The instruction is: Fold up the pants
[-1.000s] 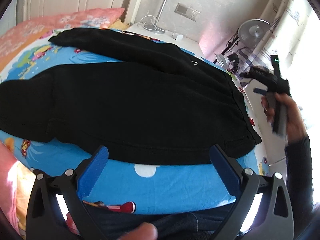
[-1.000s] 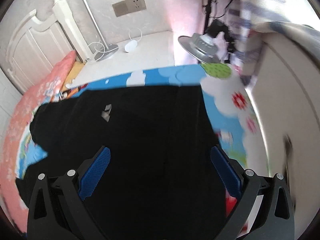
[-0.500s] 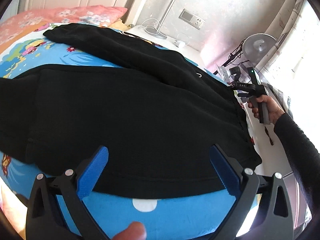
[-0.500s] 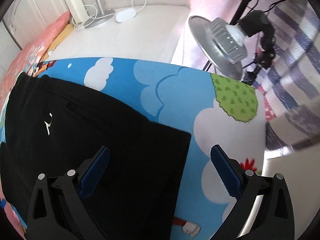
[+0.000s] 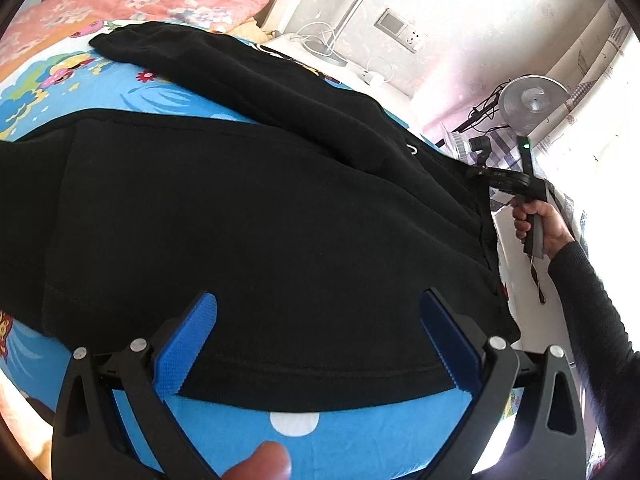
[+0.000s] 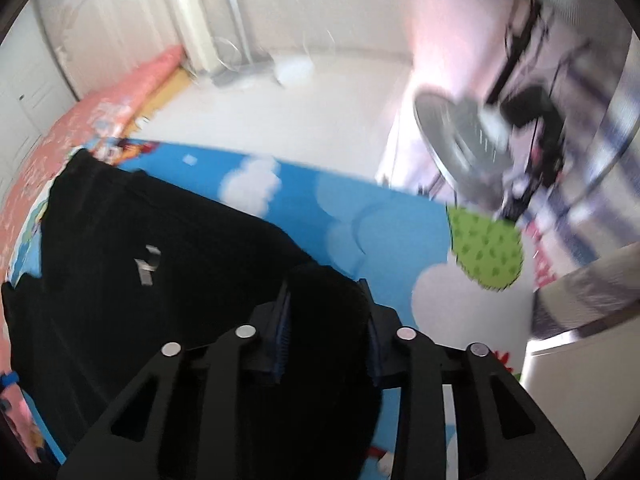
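Note:
Black pants (image 5: 260,208) lie spread on a blue cartoon bedsheet (image 5: 344,436), legs running to the far left and waistband to the right. My left gripper (image 5: 320,344) hangs open just above the near edge of the pants, with nothing between its blue pads (image 5: 188,344). Held by a hand (image 5: 540,224), my right gripper (image 5: 480,172) sits at the far corner of the waistband. In the right wrist view the right gripper (image 6: 326,308) has its jaws closing, and a bunched fold of the pants (image 6: 160,280) fills the gap between the pads.
A pink pillow (image 5: 160,4) lies at the head of the bed. Beyond it stands a white bedside table (image 5: 320,46) with cables. A silver fan (image 5: 532,100) stands off the bed's far right corner. A thumb (image 5: 264,460) shows at the bottom edge.
The right gripper's jaws went from wide open to nearly together on the waistband corner. The left gripper moved forward, so the pants' near edge now lies between its fingers.

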`<state>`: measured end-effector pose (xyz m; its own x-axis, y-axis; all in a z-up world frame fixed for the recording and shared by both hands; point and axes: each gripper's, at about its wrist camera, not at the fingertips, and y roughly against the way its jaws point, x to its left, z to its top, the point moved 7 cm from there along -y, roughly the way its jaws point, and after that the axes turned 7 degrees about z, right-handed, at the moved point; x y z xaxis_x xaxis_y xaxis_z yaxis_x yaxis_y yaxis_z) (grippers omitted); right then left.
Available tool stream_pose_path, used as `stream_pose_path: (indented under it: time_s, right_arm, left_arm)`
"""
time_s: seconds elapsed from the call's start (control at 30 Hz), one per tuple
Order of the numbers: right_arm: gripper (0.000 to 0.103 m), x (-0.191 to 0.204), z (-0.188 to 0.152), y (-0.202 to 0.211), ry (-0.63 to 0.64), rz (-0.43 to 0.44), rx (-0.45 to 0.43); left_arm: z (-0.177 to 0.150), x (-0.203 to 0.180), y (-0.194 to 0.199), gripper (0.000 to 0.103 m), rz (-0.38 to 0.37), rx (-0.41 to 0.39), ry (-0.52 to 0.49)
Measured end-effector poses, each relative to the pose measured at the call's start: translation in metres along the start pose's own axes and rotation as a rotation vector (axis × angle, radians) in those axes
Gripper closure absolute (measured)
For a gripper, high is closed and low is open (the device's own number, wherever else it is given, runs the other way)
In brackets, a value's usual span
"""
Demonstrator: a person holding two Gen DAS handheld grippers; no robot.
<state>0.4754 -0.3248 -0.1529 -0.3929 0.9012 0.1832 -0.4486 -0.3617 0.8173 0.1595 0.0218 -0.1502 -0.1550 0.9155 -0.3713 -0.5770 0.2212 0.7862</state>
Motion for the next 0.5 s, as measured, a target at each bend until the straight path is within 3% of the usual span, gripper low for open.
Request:
stream_pose_path:
  time_s: [0.13,0.23,0.33,0.4,0.5]
  right_arm:
    - [0.073,0.061,-0.009,0.068,0.117,-0.012,-0.171]
    - [0.073,0.115,-0.048,0.115,0.217,0.005,-0.280]
    - [0.073,0.157,-0.104,0.138,0.256,0.045,-0.301]
    - [0.073,0.171,-0.135,0.142,0.245,0.059,-0.290]
    - [0.073,0.178,-0.174,0.133,0.193,0.089,-0.258]
  left_arm:
    - [0.015,-0.003,0.004,0.002,-0.047,-0.024,0.004]
    - [0.030,-0.002,0.009,0.002,-0.094,-0.045,0.026]
    - [0.043,0.003,0.006,0.007,-0.176,-0.023,0.078]
    - [0.052,0.000,0.002,0.020,-0.248,0.004,0.110]
    - [0.061,-0.014,-0.014,0.029,-0.421,0.094,0.177]
